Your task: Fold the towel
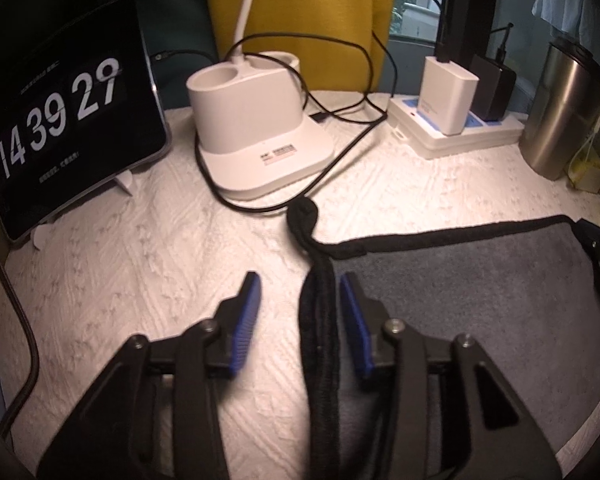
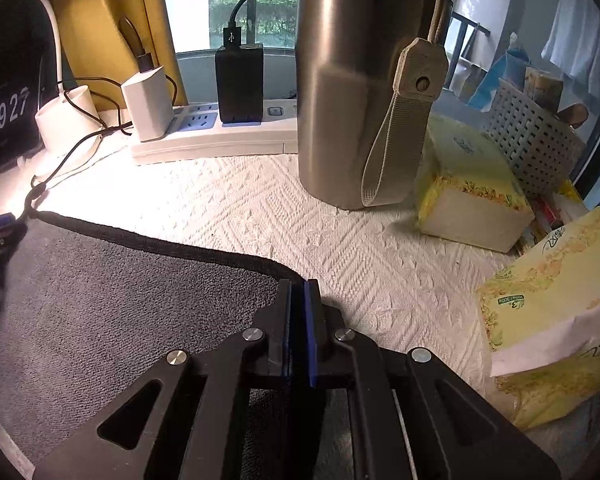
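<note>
Lying flat on the white textured cover of the desk [image 2: 340, 248], the grey towel [image 2: 112, 304] with its black edging looks already doubled at least once: along its left side the black border [image 1: 320, 340] runs in two stacked bands, which suggests two layers there. Whether more folds are wanted cannot be told; by my judgement the work is somewhere in the middle, with the cloth tidy but still broad.

Over that left edge hangs the left gripper [image 1: 298, 312], its blue-padded fingers [image 1: 246, 320] spread apart, one over the bare cover and one over the grey pile, the border between them and ungripped. It points forward toward the white lamp base [image 1: 256, 120] and the clock screen [image 1: 66, 120].

At the far right corner of the towel sits the right gripper [image 2: 298, 308], low and level, its fingers pressed together on the cloth edge. Behind it stand a steel flask [image 2: 360, 80] and a power strip [image 2: 216, 136].
</note>
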{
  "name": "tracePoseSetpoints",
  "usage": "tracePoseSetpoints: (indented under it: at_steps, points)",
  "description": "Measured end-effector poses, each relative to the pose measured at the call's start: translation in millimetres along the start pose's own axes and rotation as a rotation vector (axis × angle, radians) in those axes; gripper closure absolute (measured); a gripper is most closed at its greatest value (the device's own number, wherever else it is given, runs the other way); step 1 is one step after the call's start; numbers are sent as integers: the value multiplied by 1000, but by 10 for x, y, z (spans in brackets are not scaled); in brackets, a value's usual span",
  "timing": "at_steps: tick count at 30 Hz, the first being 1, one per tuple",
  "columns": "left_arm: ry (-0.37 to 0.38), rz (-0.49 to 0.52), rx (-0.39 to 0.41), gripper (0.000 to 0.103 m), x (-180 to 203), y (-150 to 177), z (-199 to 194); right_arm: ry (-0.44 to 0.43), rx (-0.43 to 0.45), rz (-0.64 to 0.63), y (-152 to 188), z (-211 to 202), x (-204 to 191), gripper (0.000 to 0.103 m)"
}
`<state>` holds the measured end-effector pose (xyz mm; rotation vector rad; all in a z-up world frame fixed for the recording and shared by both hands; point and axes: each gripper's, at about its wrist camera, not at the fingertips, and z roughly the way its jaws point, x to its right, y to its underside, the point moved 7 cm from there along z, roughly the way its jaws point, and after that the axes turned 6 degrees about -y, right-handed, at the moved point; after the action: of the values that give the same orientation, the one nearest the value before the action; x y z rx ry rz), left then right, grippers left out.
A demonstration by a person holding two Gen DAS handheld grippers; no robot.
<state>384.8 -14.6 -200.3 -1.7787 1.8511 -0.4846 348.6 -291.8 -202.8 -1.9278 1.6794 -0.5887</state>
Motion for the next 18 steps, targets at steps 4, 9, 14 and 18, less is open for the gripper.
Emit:
tracePoseSetpoints:
  at_steps: [4,9,14,18]
  points:
    - [1,-23,11,48,-49,-10,-88,7,-5,37,-19,-23,59,67]
    - [7,-30,28,36,-38,21,-259,-20,1,67,-18,-121,54,55]
    - [12,-37,47,32,-28,82,-413,-25,9,57,-9,-208,-13,55]
    - [19,-44,71,31,-52,151,-564,-27,30,51,-30,-342,-74,55]
